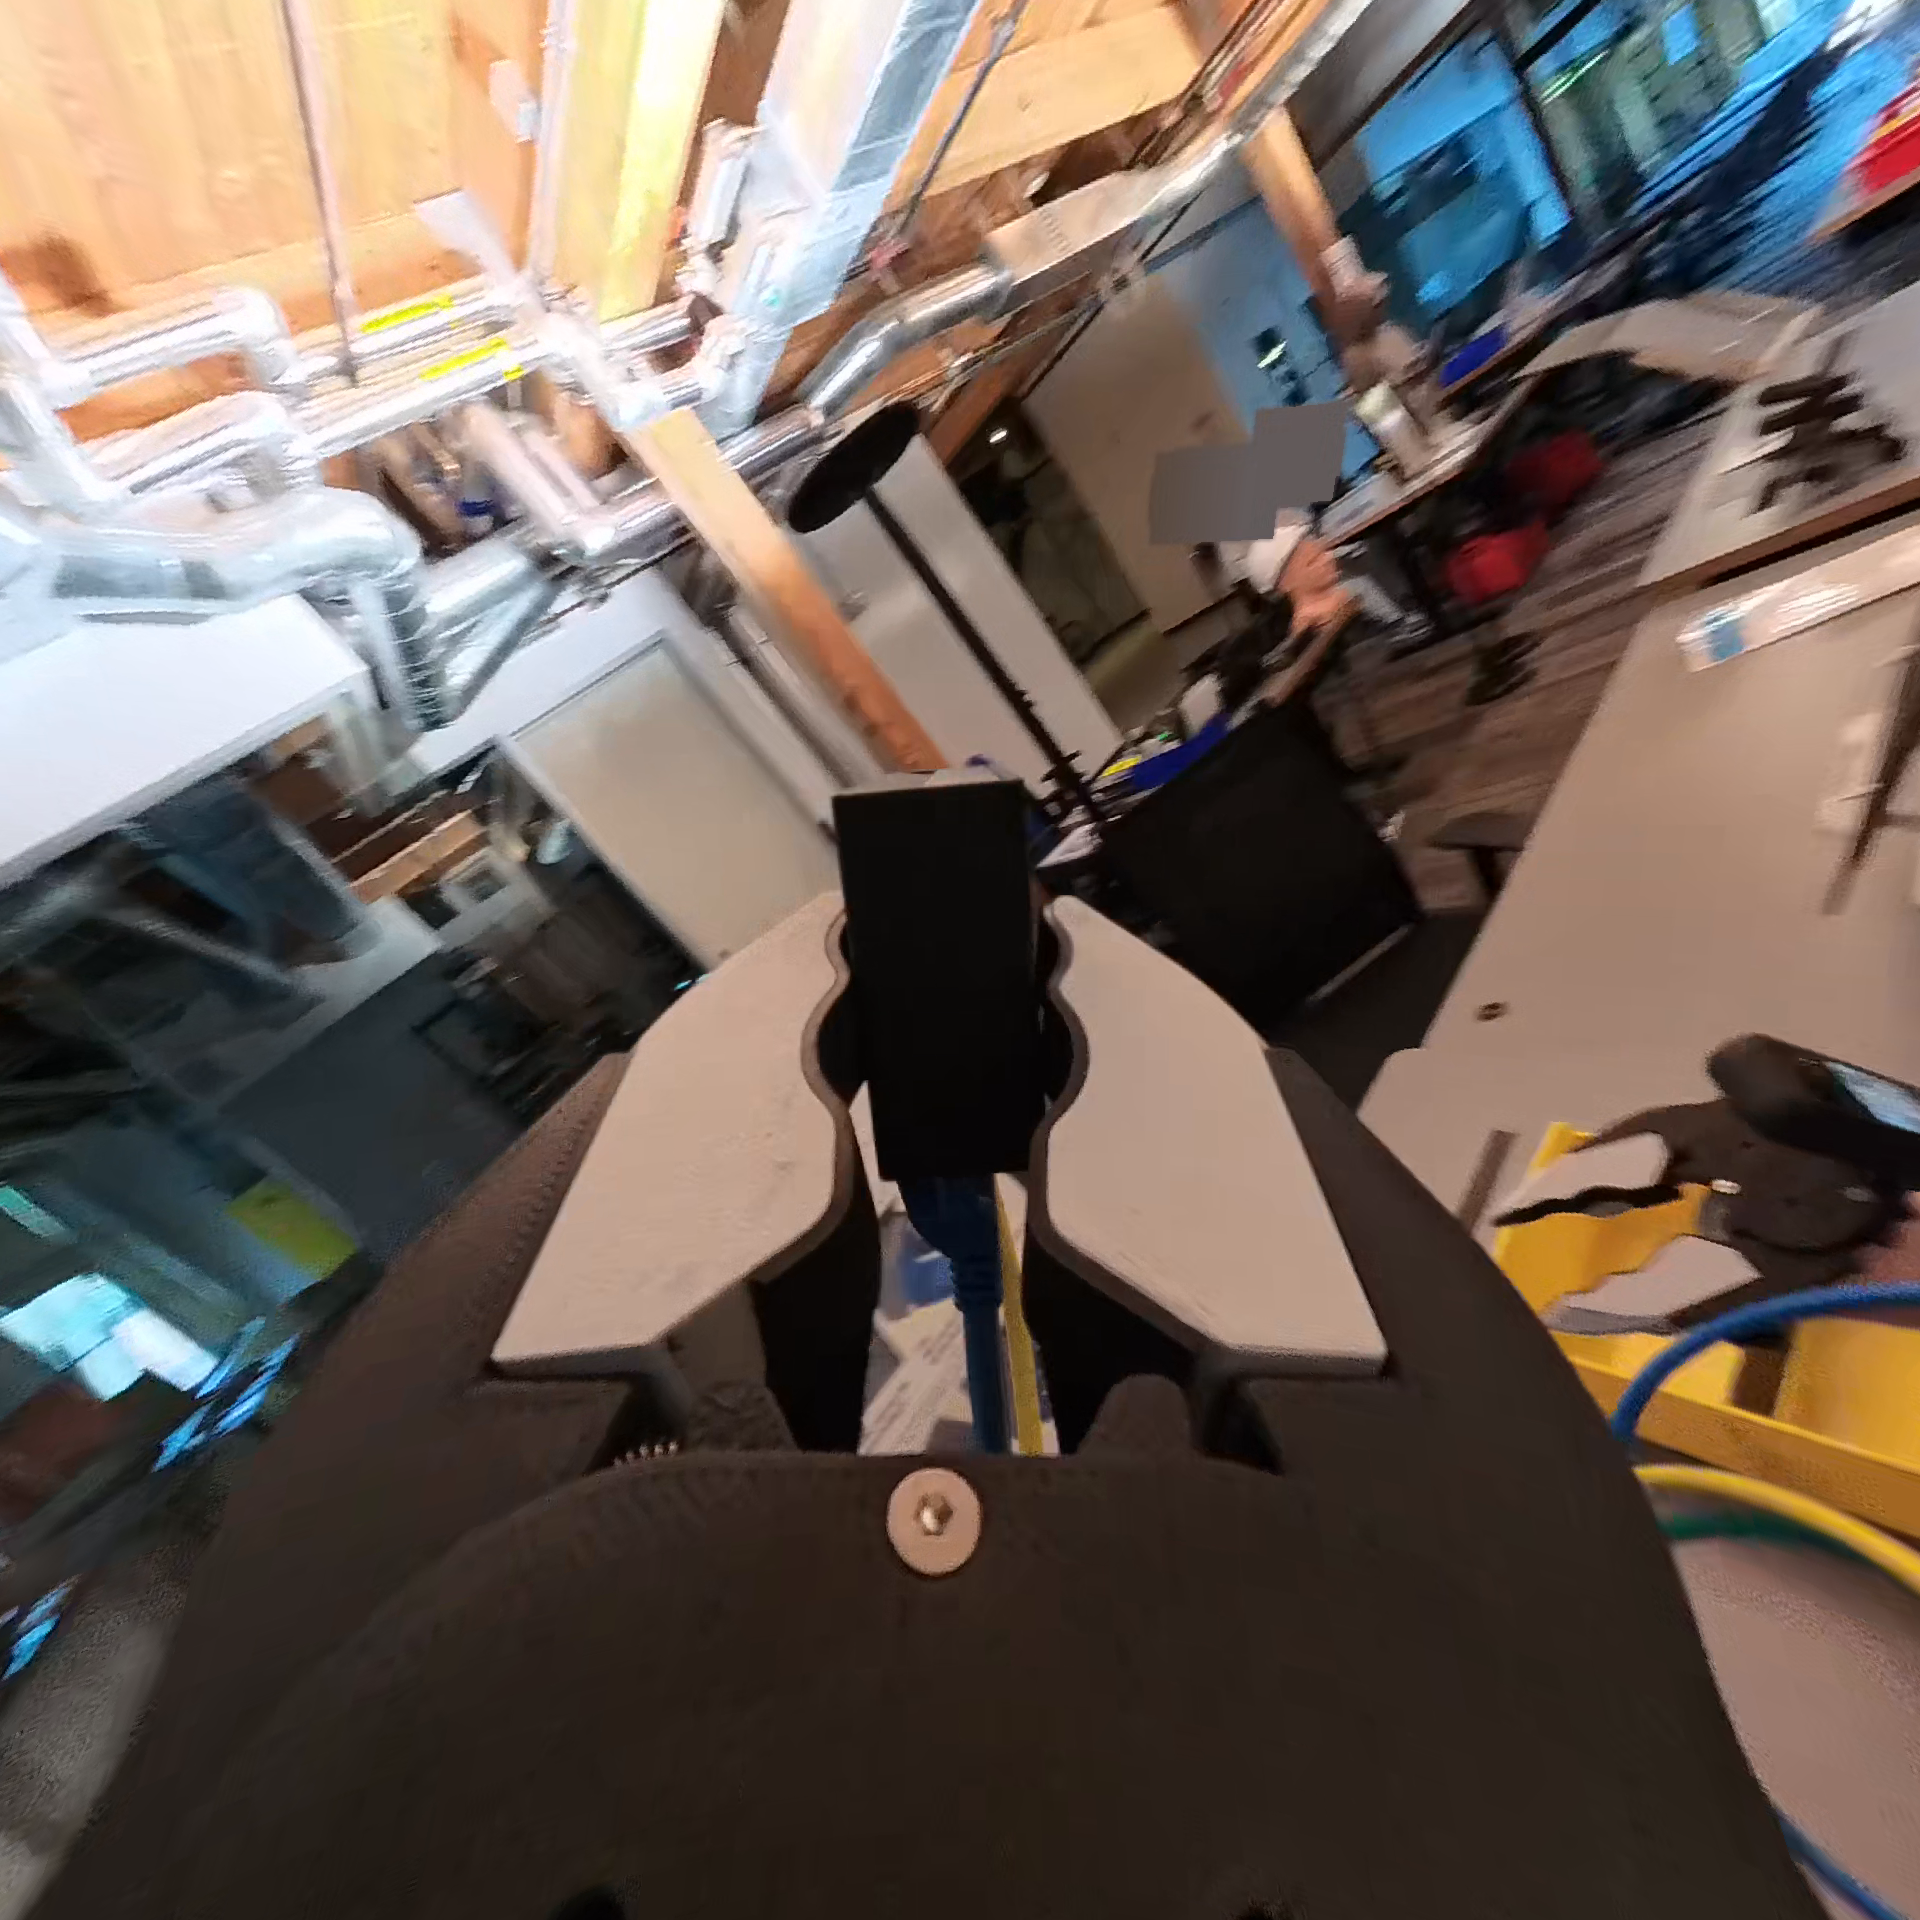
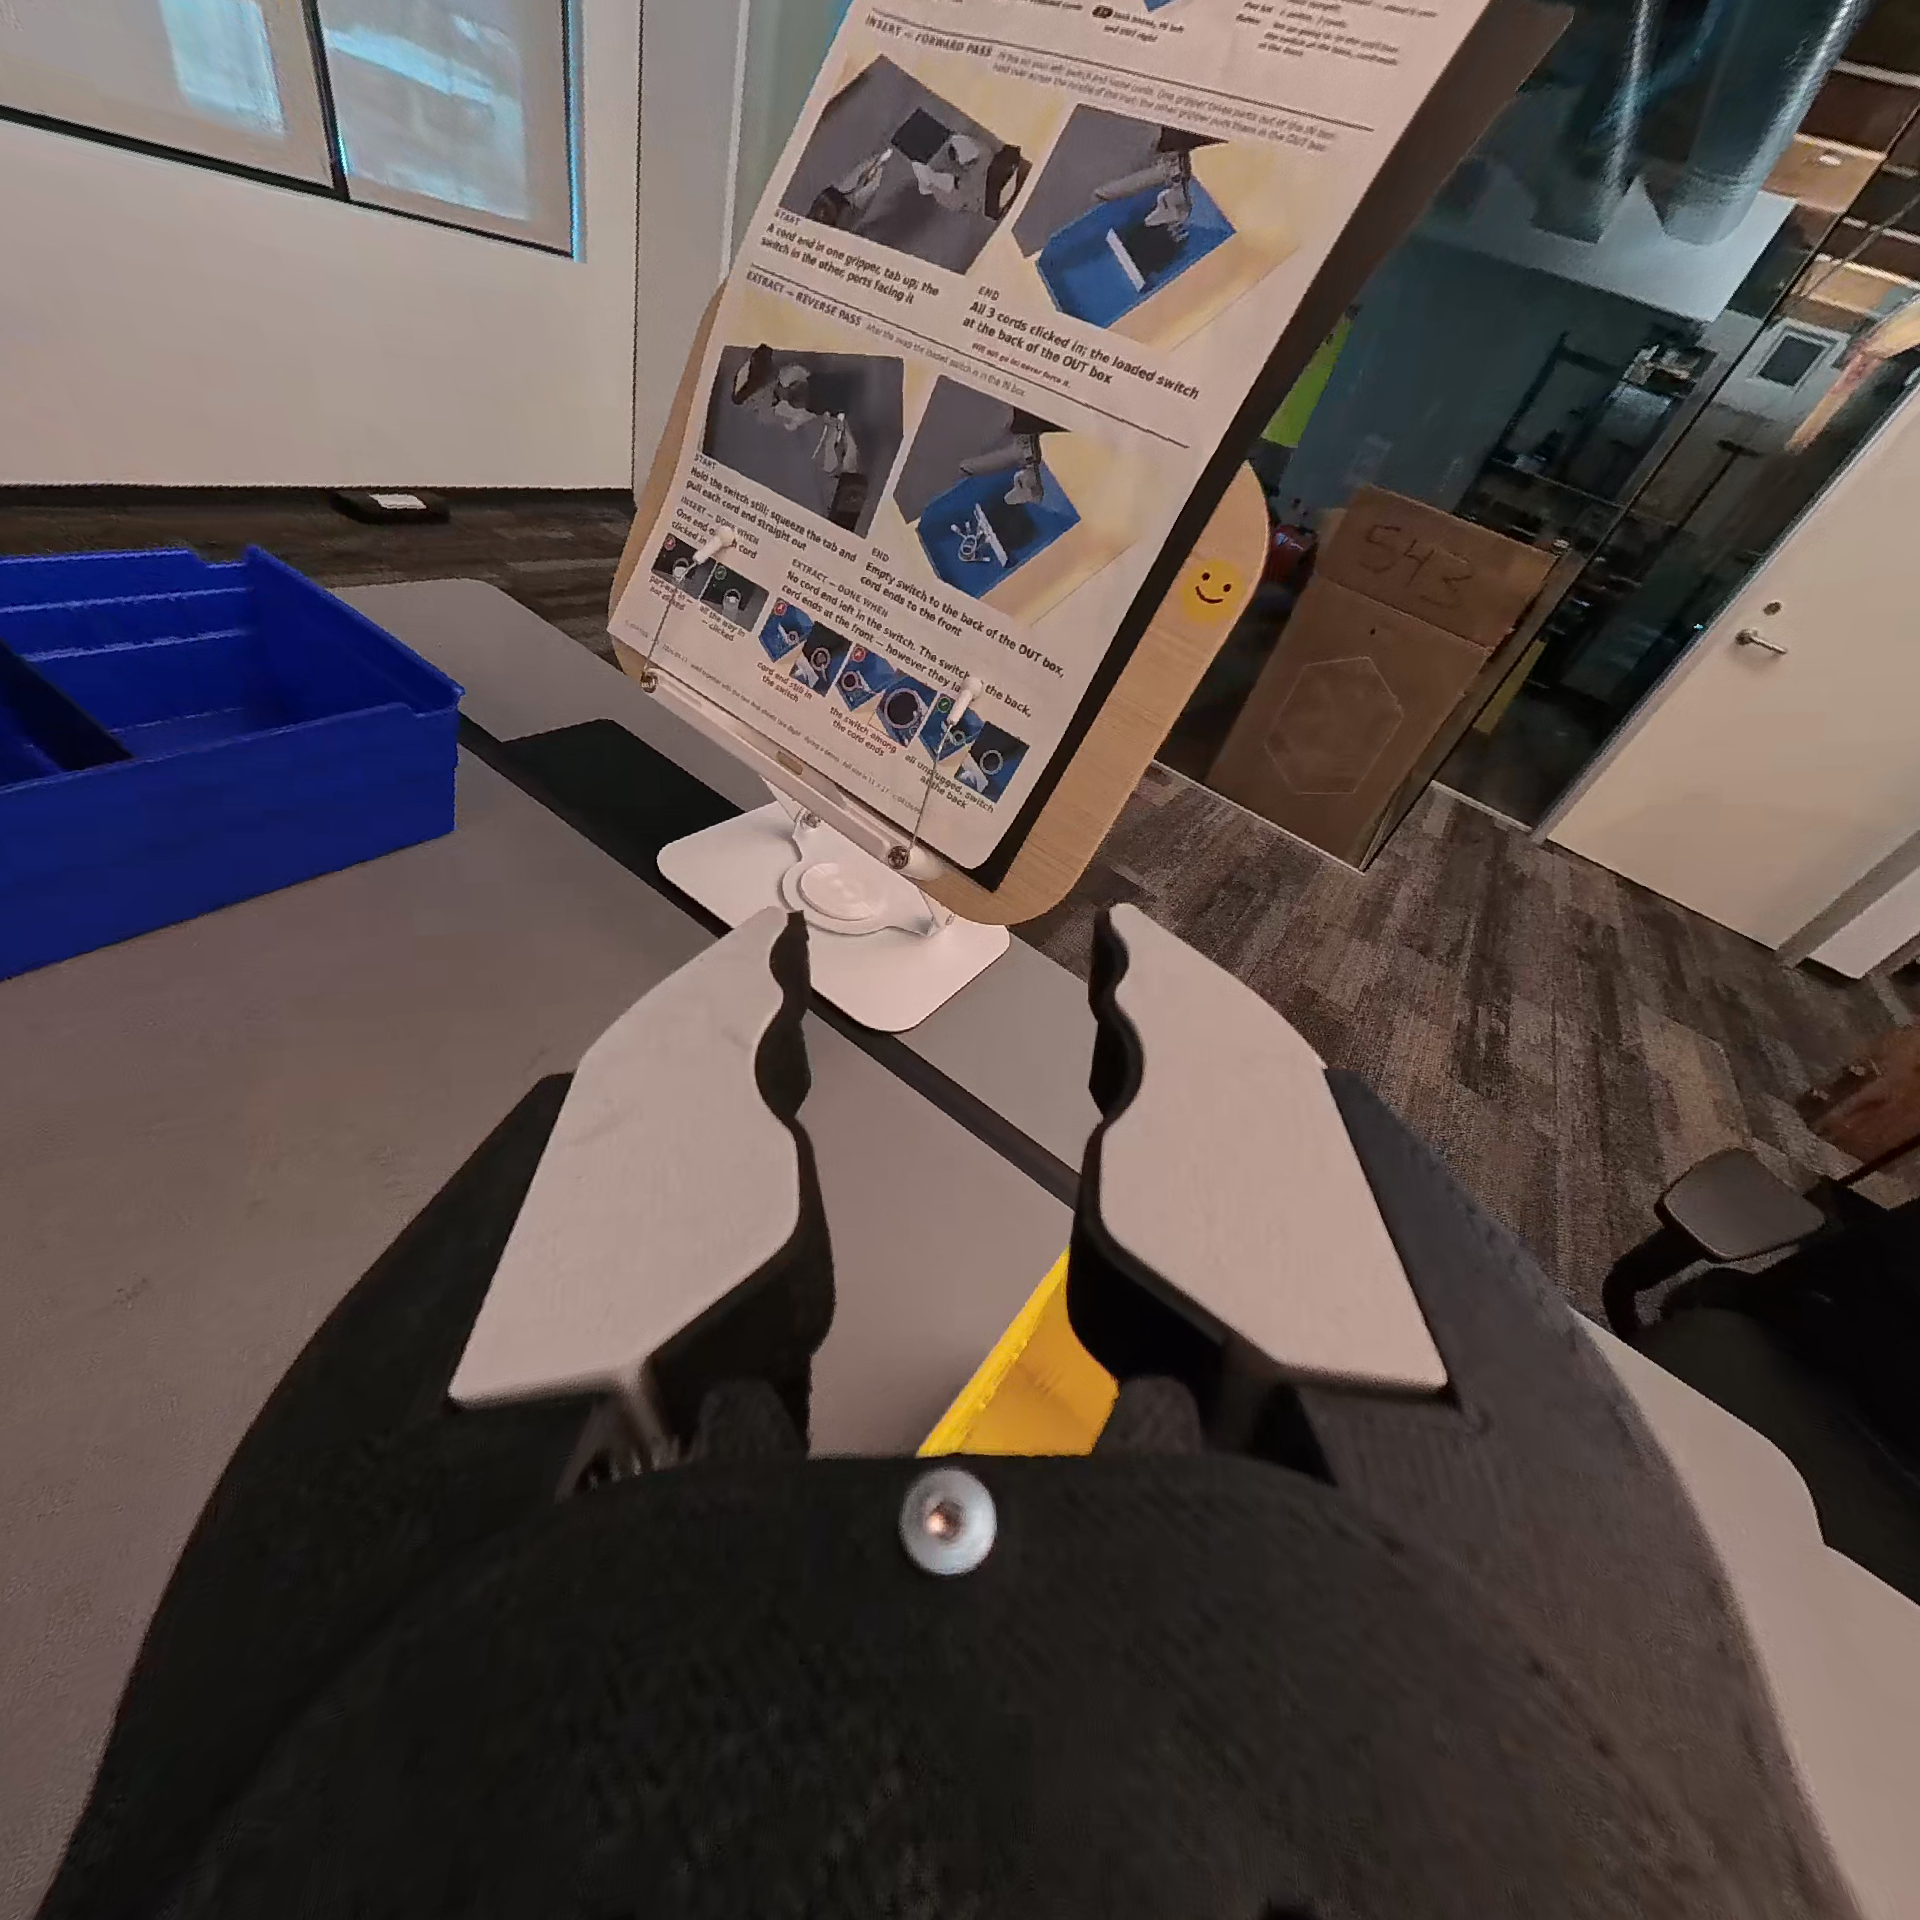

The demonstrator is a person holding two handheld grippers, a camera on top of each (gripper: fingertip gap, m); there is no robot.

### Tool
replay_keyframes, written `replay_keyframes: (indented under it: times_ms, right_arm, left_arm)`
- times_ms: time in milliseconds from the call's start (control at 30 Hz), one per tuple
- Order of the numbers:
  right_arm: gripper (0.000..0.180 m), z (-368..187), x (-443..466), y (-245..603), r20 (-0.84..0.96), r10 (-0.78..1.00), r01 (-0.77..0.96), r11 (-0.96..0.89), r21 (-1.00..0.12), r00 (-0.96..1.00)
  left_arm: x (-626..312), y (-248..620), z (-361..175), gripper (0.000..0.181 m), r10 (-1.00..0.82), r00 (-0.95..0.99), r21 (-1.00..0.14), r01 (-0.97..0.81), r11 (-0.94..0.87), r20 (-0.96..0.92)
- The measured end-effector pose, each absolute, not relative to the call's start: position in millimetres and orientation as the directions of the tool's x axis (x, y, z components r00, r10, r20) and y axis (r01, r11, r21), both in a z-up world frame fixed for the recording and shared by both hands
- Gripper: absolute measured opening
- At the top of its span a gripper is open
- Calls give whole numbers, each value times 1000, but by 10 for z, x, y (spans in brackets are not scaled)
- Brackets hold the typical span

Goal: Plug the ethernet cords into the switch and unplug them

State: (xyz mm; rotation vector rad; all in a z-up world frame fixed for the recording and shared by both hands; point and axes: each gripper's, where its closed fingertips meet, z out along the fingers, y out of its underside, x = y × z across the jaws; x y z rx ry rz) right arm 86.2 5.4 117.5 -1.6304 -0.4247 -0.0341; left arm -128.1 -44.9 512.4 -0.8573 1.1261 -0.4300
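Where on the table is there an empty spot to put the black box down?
The grey table is bare between the blue bin and the right tongs, up to the white stand of the instruction board. It is crowded by the yellow bin, where blue cord and yellow cord loop. The left tongs hold the switch.

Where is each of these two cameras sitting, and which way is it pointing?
Left wrist view: sits on the left gripper, tilted up toward ceiling pipes and the workshop; its fingers clamp the black switch, a blue cord hanging from it.
Right wrist view: sits on the right gripper, facing across the grey table at an instruction sheet on a stand; its fingers are apart, holding nothing; a blue bin lies left.
Shared: the yellow bin; the right gripper also shows in the left view.
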Motion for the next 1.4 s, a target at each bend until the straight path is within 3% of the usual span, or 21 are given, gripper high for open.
replay_keyframes:
  times_ms: [133,267,467,567,667,833,900,1033,1100,1200,1300,1400]
  right_arm:
    - [53,1262,1003,-35,234,244,245,-18,-969,941]
    - [52,1300,1182,-120,223,211,233,-23,-972,952]
    - [53,1522,862,-251,290,241,284,57,-957,926]
    - [60,1636,385,-334,400,294,370,155,-916,868]
    - [70,1557,-97,-402,589,332,529,259,-808,737]
    - [77,1294,-375,-402,892,169,801,395,-450,418]
    - [63,1127,-418,-395,911,223,819,401,-410,347]
    - [33,706,-469,-363,913,365,865,382,-324,181]
    - [32,669,-497,-376,909,388,859,403,-315,152]
    - [32,766,-463,-433,946,309,860,453,-234,94]
    - [31,972,-392,-546,971,218,853,483,-195,99]
    - [31,1161,-428,-725,987,126,820,552,-149,95]
  left_arm:
    - [-1107,-438,4595,29,-775,282,-817,-62,574,-566]
    - [-933,-156,3855,33,-810,280,-857,-134,498,-515]
    - [-729,52,2731,28,-736,376,-826,-296,480,-563]
    - [-696,96,2299,29,-611,442,-754,-403,519,-656]
    - [-581,-11,1889,29,-520,350,-624,-506,595,-779]
    - [-436,-337,1181,29,-428,-4,-347,-576,740,-904]
    - [-439,-458,945,29,-398,-128,-265,-559,786,-908]
    - [-460,-596,729,29,-374,-209,-216,-531,820,-904]
    - [-478,-630,718,30,-344,-197,-198,-522,830,-918]
    - [-547,-762,893,41,-369,-128,-268,-480,835,-920]
    - [-746,-870,1201,59,-558,-63,-489,-407,771,-827]
    - [-982,-798,1446,62,-770,-84,-723,-292,626,-633]
